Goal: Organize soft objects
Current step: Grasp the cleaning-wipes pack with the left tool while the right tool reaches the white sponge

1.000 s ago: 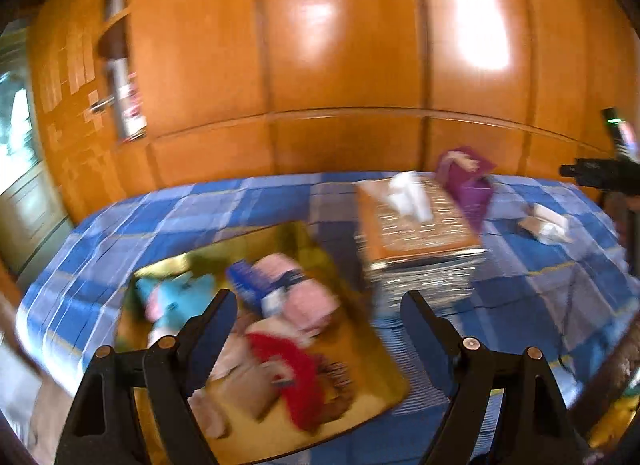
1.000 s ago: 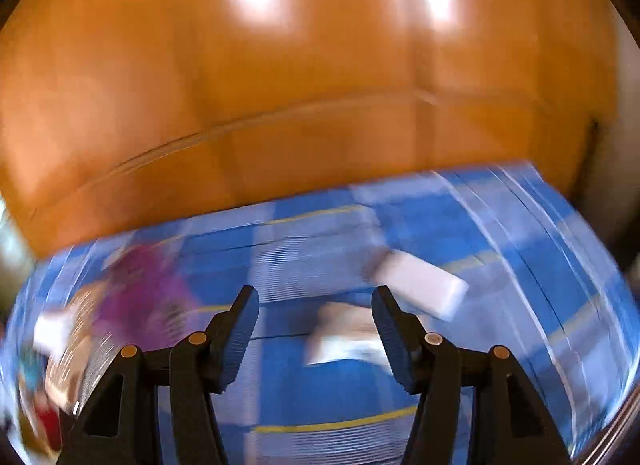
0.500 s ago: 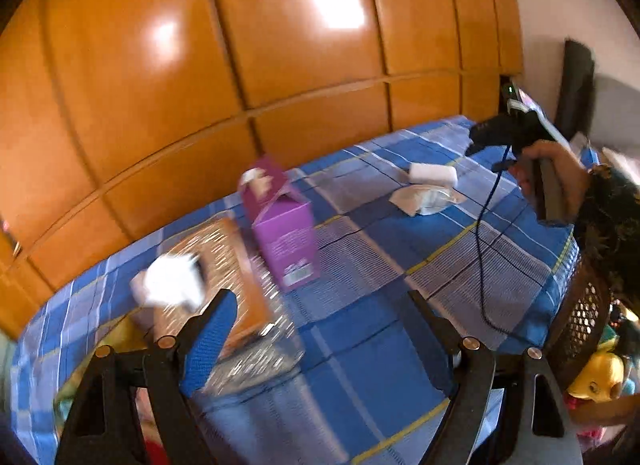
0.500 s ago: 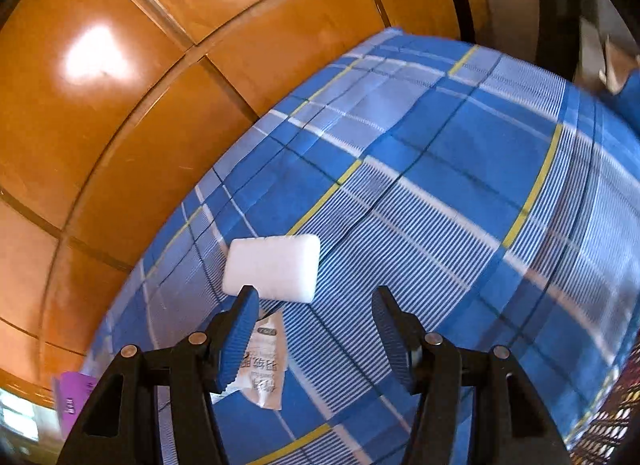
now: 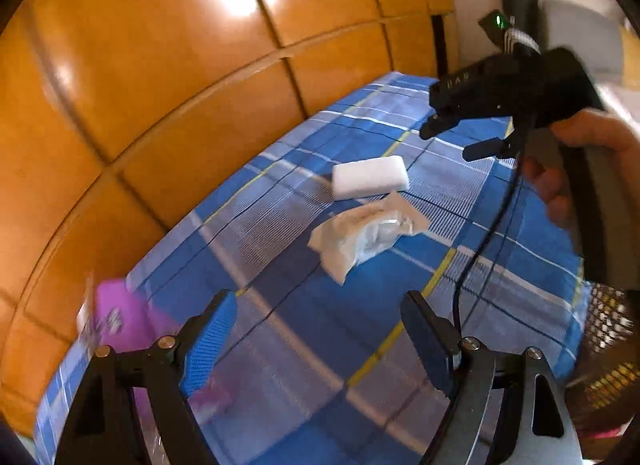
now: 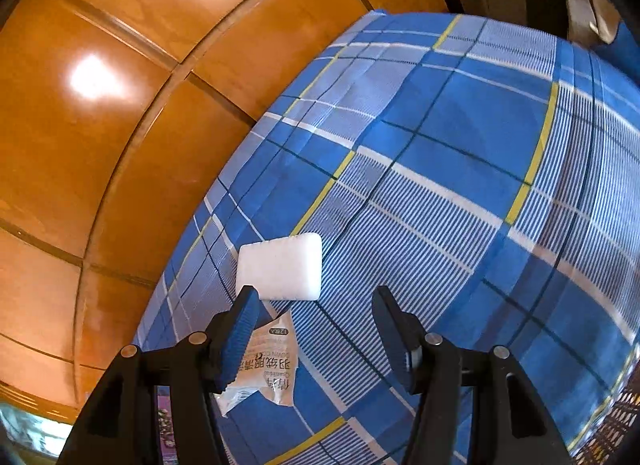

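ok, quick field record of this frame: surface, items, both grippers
surface: blue plaid cloth, wooden panel wall behind
white sponge: lies flat on the cloth
crumpled wrapper: beside the sponge, touching or just overlapping it, printed side up
purple box: blurred, at the left edge
left gripper: open, empty
right gripper: open, empty, above the cloth near the sponge

Upside-down Chinese characters, only partly legible, on the crumpled white packet (image 6: 269, 369).
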`<state>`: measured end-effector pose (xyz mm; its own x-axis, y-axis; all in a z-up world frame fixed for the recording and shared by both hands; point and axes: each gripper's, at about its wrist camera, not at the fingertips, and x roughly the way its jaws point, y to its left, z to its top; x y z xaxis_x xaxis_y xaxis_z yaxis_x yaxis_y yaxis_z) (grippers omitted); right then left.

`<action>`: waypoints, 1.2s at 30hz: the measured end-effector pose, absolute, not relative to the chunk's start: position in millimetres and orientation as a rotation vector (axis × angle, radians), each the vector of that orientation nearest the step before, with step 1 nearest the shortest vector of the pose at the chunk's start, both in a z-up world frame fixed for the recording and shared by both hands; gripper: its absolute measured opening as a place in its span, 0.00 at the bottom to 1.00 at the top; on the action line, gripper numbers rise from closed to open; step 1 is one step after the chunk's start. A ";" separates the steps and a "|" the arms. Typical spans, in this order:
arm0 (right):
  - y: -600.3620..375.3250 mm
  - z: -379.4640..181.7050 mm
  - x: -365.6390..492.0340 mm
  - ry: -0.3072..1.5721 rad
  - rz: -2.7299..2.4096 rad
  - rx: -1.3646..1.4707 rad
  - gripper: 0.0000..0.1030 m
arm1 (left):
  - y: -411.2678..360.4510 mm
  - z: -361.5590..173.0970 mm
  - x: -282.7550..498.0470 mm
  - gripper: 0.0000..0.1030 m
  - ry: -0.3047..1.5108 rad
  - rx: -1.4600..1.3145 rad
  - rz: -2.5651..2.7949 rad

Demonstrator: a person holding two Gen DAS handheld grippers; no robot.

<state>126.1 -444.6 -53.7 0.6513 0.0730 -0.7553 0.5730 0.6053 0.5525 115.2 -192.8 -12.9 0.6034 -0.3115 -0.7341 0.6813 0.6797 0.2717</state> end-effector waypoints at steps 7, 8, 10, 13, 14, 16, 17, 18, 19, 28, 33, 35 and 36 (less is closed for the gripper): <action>-449.5 -59.6 123.4 0.827 -0.299 0.964 0.58 | -244.1 -47.1 150.4 0.84 0.731 0.714 -0.691; -449.9 -60.3 123.3 0.828 -0.295 0.972 0.58 | -248.4 -49.6 152.6 0.84 0.730 0.726 -0.701; -450.5 -61.7 123.0 0.829 -0.282 0.988 0.58 | -262.8 -57.9 162.8 0.84 0.744 0.768 -0.736; -450.4 -64.2 123.8 0.835 -0.267 1.006 0.58 | -278.8 -68.3 173.5 0.85 0.745 0.824 -0.773; -450.5 -64.8 124.0 0.836 -0.263 1.011 0.58 | -284.0 -71.4 178.0 0.86 0.747 0.836 -0.789; -450.8 -66.4 124.4 0.839 -0.259 1.022 0.58 | -293.3 -76.4 184.9 0.86 0.752 0.853 -0.820; -451.1 -67.1 124.5 0.840 -0.258 1.027 0.58 | -298.7 -79.5 188.3 0.86 0.757 0.863 -0.838; -451.3 -67.5 124.5 0.841 -0.256 1.032 0.58 | -305.0 -83.3 191.5 0.86 0.759 0.872 -0.860; -451.4 -68.1 124.5 0.842 -0.255 1.037 0.58 | -308.8 -85.8 193.1 0.86 0.756 0.878 -0.871; -452.4 -67.7 124.0 0.836 -0.246 1.047 0.58 | -302.3 -99.4 216.0 0.62 0.948 0.593 -0.908; -449.6 -65.4 125.4 0.848 -0.246 1.021 0.58 | -271.3 -95.5 191.9 0.59 0.968 0.508 -0.826; -448.0 -65.9 127.0 0.861 -0.241 1.016 0.58 | -256.0 -95.5 179.2 0.59 0.972 0.484 -0.787; -446.3 -66.6 128.7 0.874 -0.236 1.008 0.58 | -246.0 -95.2 170.5 0.59 0.970 0.474 -0.761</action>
<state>128.7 -446.3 -66.6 0.6489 0.2071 -0.7322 0.5473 0.5415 0.6382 170.5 -246.0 -95.2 0.3445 -0.3597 -0.8671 0.7565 0.6534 0.0295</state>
